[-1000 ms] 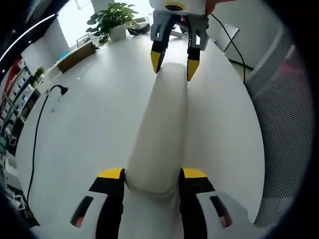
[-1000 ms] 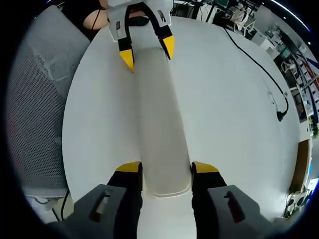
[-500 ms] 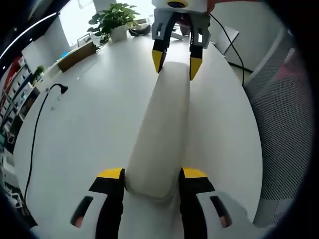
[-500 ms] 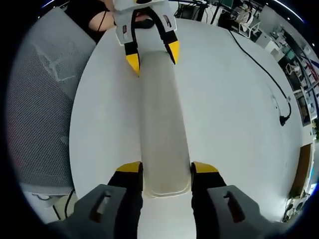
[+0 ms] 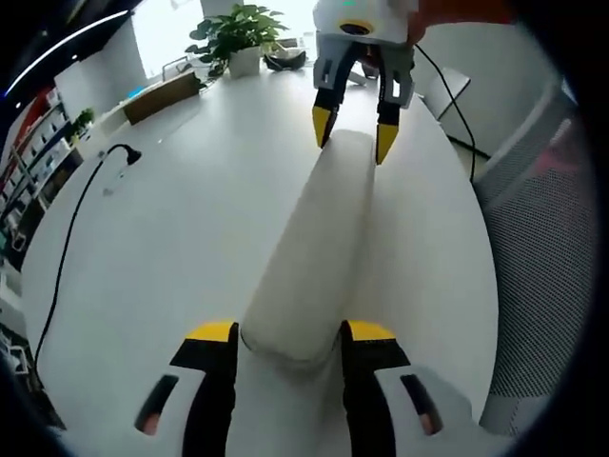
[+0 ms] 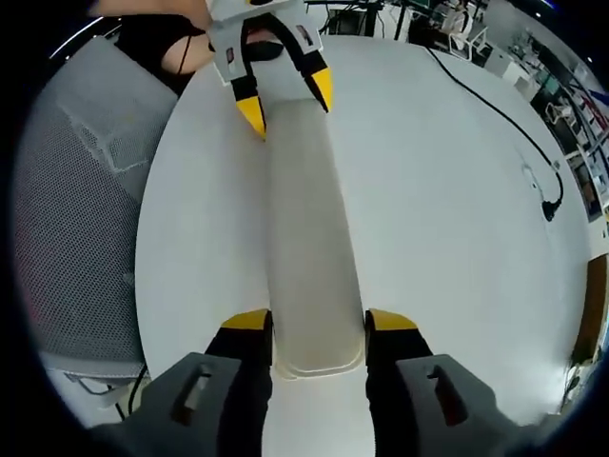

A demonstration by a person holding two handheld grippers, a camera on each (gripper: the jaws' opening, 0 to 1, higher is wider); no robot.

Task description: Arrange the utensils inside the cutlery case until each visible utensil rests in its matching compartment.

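gripping the cutlery case (image 5: 314, 257) (lid on) from both ends, left tool (image 5: 286, 341) and right tool (image 6: 318, 333).

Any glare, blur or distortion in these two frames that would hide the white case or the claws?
Left gripper view: window behind the potted plant is blown out; the white case and table stay readable, with fisheye bending at the edges. Right gripper view: even light, sharp; the case blends slightly into the table, and the mesh chair curves.
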